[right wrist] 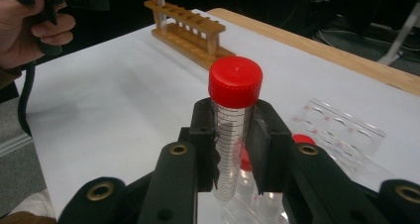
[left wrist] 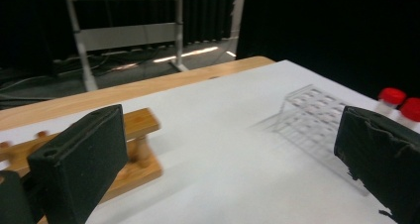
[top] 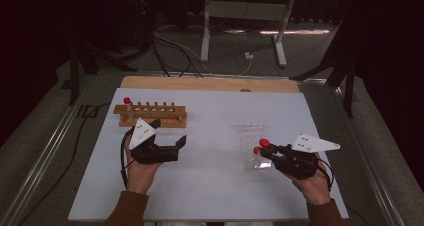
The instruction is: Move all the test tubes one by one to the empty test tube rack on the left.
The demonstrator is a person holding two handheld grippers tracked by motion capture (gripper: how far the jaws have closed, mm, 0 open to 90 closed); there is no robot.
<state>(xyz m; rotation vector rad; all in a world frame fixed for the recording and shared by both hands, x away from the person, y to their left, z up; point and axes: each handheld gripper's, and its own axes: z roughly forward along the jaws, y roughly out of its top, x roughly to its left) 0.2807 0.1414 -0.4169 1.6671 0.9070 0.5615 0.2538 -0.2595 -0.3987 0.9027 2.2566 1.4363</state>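
Note:
A wooden tube rack (top: pixel 150 115) stands at the table's back left, with one red-capped tube (top: pixel 127 104) upright in its left end. My left gripper (top: pixel 169 136) hovers just in front of it, jaws wide open with nothing between them; its pads (left wrist: pixel 79 164) frame the rack's end (left wrist: pixel 141 144). At the right, my right gripper (top: pixel 267 151) is shut on a clear graduated tube with a red cap (right wrist: pixel 235 81), held upright above a clear plastic rack (top: pixel 255 141). Another red-capped tube (top: pixel 256 150) stands in that clear rack (right wrist: pixel 341 130).
The white table top (top: pixel 210 156) has a wooden strip (top: pixel 210 83) along its far edge. Behind it are cables and a metal stand's legs (top: pixel 242 16) on the floor. A metal rail (top: pixel 40 156) runs beside the table at left.

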